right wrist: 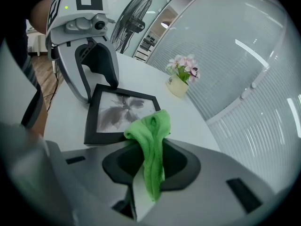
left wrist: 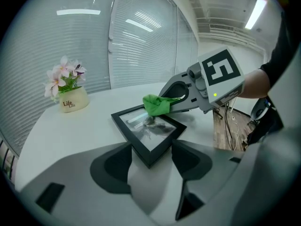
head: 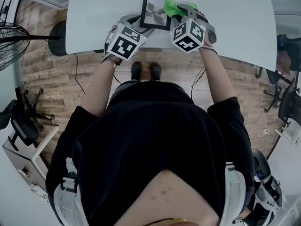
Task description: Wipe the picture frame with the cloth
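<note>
- Picture frame (head: 156,11): black, flat on white table (head: 225,27), at 12 o'clock from the torso, close to the table's near edge; grey floral print under the glass.
- Right gripper (right wrist: 150,160): clenched on green cloth (right wrist: 151,135). Cloth pinched between the jaws, bunched end out past the tips, tail hanging back toward the camera.
- Left gripper (left wrist: 150,150): released, jaws apart, nothing clamped.
- Head view only:
  - cloth over the frame's 2 o'clock corner
  - right gripper angled in from 4 o'clock, left gripper from 7 o'clock
  - shoes (head: 146,71) on wood floor (head: 61,93) under the table edge
- Left gripper view only:
  - nearest frame corner sitting in the gap between the jaws, pads close beside both edges
  - actual contact not readable
  - cloth wad at 12 o'clock, over the frame's far corner
- Right gripper view only:
  - left gripper at 11 o'clock, straddling the frame's far-left corner
  - one jaw at the frame's top edge, the other off its left side over bare table
- Flower pot (left wrist: 70,98) with pink blossoms: shown by the two gripper views alone. At 10 o'clock in the left gripper view, at 1 o'clock past the frame in the right gripper view; well apart from the frame.
- Standing fan (right wrist: 134,18): at 12 o'clock behind the left gripper in the right gripper view; at the 9 o'clock edge of the head view, off the table.
</note>
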The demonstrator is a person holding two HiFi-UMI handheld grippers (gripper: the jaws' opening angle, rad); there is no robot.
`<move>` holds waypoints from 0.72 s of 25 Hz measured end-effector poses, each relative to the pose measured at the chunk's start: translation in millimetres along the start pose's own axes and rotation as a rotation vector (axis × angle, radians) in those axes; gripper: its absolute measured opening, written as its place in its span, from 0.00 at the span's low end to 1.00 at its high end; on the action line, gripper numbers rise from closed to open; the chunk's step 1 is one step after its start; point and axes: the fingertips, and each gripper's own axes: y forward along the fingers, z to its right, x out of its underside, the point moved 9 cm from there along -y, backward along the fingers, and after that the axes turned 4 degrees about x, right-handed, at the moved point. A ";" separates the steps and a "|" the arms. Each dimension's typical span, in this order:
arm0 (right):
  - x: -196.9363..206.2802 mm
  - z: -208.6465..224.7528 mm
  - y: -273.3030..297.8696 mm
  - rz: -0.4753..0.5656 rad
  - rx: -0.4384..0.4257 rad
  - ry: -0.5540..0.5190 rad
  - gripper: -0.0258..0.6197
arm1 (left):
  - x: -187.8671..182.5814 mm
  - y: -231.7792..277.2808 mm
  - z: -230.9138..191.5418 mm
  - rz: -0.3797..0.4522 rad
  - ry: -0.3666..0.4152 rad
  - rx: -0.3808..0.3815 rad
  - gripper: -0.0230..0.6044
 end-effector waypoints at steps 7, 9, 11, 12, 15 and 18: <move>1.8 -4.9 -5.2 0.011 -0.030 0.034 0.18 | 0.3 1.8 -1.3 -0.002 0.005 -0.005 0.48; 2.7 -6.7 -7.9 0.013 -0.038 0.043 0.18 | 0.1 1.7 0.4 0.002 0.013 -0.012 0.48; 4.7 -7.8 -10.2 0.015 -0.040 0.047 0.18 | -0.6 2.9 2.2 0.004 0.019 -0.017 0.48; 5.7 -8.3 -10.9 0.016 -0.042 0.049 0.18 | -0.8 3.6 2.6 0.004 0.021 -0.018 0.48; 6.1 -10.5 -12.9 0.018 -0.050 0.053 0.18 | -0.9 4.1 1.4 -0.002 0.015 -0.011 0.48; 4.6 -12.3 -15.9 0.019 -0.062 0.056 0.18 | -1.4 3.2 -0.2 -0.008 0.005 -0.003 0.48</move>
